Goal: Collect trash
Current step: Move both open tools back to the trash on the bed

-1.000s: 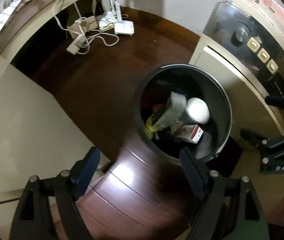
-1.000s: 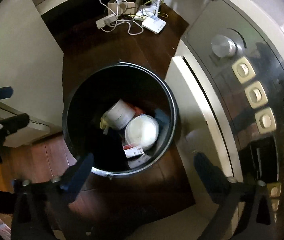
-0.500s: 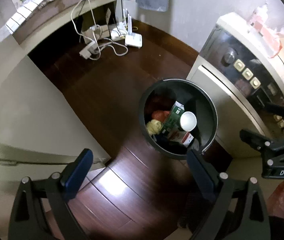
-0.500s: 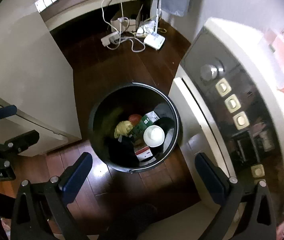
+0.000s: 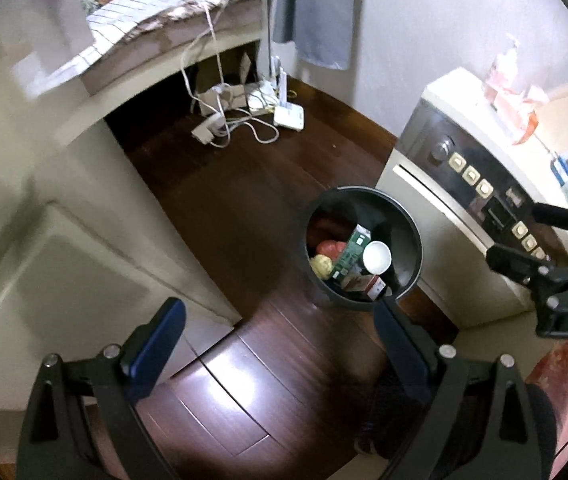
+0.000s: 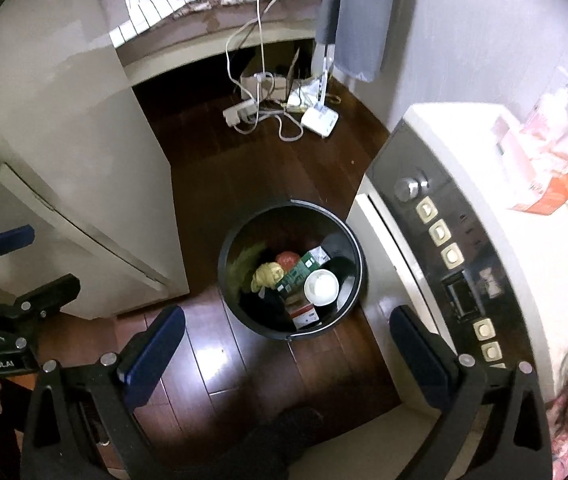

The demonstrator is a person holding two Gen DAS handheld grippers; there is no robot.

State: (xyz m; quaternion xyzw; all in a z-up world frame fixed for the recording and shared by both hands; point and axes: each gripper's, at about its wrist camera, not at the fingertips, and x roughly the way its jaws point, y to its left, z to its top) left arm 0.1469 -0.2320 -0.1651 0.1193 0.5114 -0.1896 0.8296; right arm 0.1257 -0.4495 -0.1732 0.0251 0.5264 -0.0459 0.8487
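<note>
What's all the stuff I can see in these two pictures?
bin: one, black, on the floor beside the appliance
cup: one, white, in the bin
carton: one, green, in the bin
small box: one, red and white, in the bin
crumpled wrapper: one, yellow, in the bin
appliance: one, cream with dark panel, right of the bin
router: one, white, on the floor among cables
floor: dark wood
left gripper: fingers open, empty
right gripper: fingers open, empty

floor (image 6: 220,184): dark wood, glossy | walls (image 6: 463,40): pale | cabinet (image 6: 64,128): cream | cables (image 6: 268,116): white
</note>
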